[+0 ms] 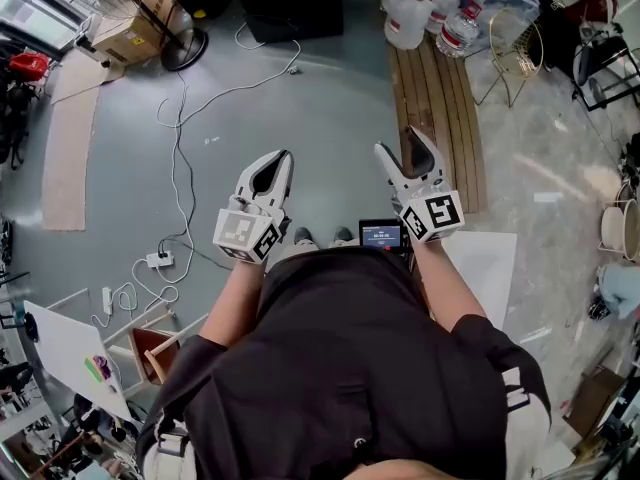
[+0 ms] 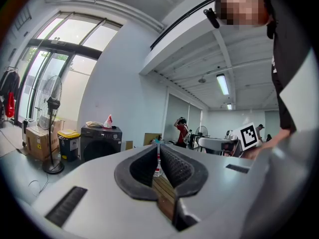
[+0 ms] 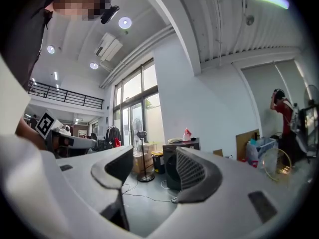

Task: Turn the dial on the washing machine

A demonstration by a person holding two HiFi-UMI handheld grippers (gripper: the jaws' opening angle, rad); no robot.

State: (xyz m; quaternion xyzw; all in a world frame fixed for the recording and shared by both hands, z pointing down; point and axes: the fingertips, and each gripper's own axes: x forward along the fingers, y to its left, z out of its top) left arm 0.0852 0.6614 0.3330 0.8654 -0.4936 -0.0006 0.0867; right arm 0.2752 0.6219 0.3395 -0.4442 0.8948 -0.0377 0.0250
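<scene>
- White two-jaw L gripper [image 1: 283, 156]: jaws pinched together, nothing betw. them.
- White R gripper [image 1: 400, 140]: jaws spread wide, empty.
- Dark grey front-load washing machine [image 2: 99, 143]: across grey floor [image 1: 300, 118], well apart from both; dial too small to tell.

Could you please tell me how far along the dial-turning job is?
Nothing looks done: the washing machine stands across the room, untouched. In hand: the right gripper is open and empty, the left gripper shut on nothing. Left: approach, grip the dial, turn it.

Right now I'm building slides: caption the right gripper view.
Right gripper, jaws open and empty, aimed at a distant washing machine.
</scene>
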